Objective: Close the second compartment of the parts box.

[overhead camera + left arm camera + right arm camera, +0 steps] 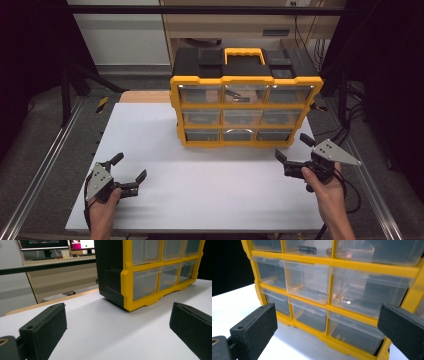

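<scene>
Both tongs, left [129, 174] and right [293, 148], gape empty over the white table [210, 190]. Farther back stands the yellow-and-black drawer organiser [245, 100], upright, long axis crosswise, its clear drawers [308, 282] facing the person; no writing is legible.

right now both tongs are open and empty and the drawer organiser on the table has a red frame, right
Not quite: the drawer organiser has a yellow frame, not red, as the high view shows. The rest stands: the left tongs and right tongs are open and empty, and the organiser sits on the table.
</scene>
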A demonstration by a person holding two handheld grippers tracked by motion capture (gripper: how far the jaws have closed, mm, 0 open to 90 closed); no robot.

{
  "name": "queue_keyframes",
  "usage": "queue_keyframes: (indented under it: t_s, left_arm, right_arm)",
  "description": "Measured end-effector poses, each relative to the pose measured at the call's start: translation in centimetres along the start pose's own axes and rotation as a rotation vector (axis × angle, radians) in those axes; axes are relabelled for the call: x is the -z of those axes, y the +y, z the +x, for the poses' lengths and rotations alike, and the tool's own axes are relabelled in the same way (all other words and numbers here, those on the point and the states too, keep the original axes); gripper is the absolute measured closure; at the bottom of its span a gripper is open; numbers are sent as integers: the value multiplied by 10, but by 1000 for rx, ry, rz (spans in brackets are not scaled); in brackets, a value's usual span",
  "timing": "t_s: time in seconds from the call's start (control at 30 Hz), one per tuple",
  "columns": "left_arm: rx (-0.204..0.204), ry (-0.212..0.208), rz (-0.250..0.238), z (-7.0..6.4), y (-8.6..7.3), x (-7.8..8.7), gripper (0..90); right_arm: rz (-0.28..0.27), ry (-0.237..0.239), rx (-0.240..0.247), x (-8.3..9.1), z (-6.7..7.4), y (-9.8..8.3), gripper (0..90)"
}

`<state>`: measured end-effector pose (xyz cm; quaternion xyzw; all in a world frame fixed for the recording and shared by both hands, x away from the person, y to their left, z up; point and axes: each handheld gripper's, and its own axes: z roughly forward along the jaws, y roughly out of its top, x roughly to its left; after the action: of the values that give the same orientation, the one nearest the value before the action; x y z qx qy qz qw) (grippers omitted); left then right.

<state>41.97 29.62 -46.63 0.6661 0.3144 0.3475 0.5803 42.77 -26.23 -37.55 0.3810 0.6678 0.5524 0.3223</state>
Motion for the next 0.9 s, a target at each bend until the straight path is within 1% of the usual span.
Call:
queue_keyframes:
  t_s: [0.27, 0.37, 0.57, 0.8, 0.9]
  left_arm:
    - [-4, -4, 3, -1, 0, 0, 5]
    - [-4, -4, 3, -1, 0, 0, 5]
    - [-6, -8, 4, -1, 0, 0, 5]
    - [-9, -15, 5, -2, 0, -1, 5]
    - [-11, -17, 5, -2, 0, -1, 6]
  right_arm:
    - [17, -1, -3, 1, -2, -18, 32]
    - [13, 4, -8, 1, -2, -24, 32]
    - [16, 4, -7, 3, -3, -33, 35]
    - [29, 4, -25, 3, -3, -44, 36]
    - [33, 2, -16, 2, -3, -48, 37]
